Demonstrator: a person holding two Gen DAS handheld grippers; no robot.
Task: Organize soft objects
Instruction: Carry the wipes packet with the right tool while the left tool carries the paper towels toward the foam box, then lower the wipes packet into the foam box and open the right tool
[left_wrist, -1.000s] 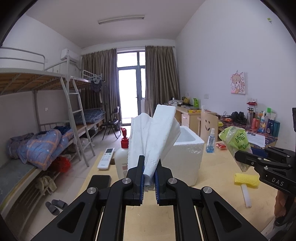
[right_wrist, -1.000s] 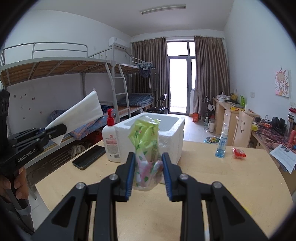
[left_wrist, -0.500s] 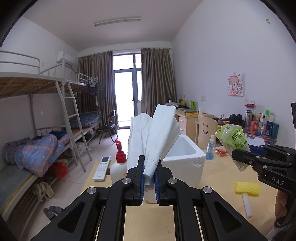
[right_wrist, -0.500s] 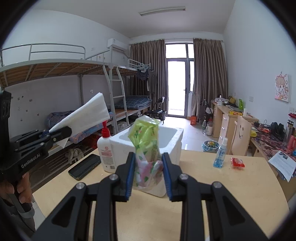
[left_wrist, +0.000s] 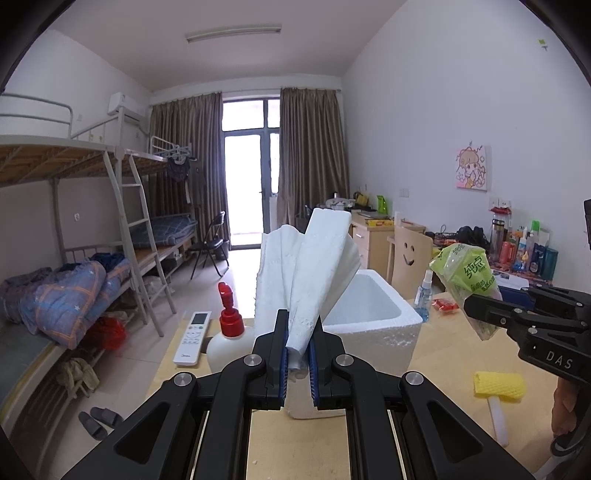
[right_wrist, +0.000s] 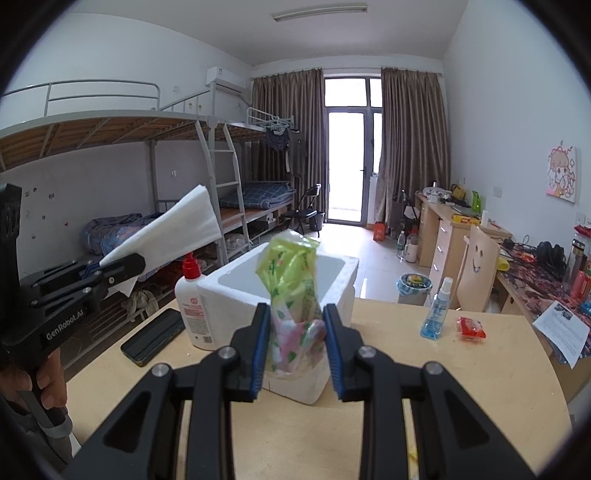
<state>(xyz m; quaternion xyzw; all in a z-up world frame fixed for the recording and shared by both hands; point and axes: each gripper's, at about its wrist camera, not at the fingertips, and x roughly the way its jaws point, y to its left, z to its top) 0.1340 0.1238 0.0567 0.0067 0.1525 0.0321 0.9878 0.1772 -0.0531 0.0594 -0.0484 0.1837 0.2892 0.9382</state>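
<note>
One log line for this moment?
left gripper: shut on white tissue stack | right gripper: shut on green tissue pack | foam box: ahead

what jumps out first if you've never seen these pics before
Each gripper is clamped on something soft: the left gripper pinches a fanned stack of white tissue, and the right gripper squeezes a green tissue pack. Both are held up in front of an open white foam box on the wooden table, beside a red-capped bottle.
</note>
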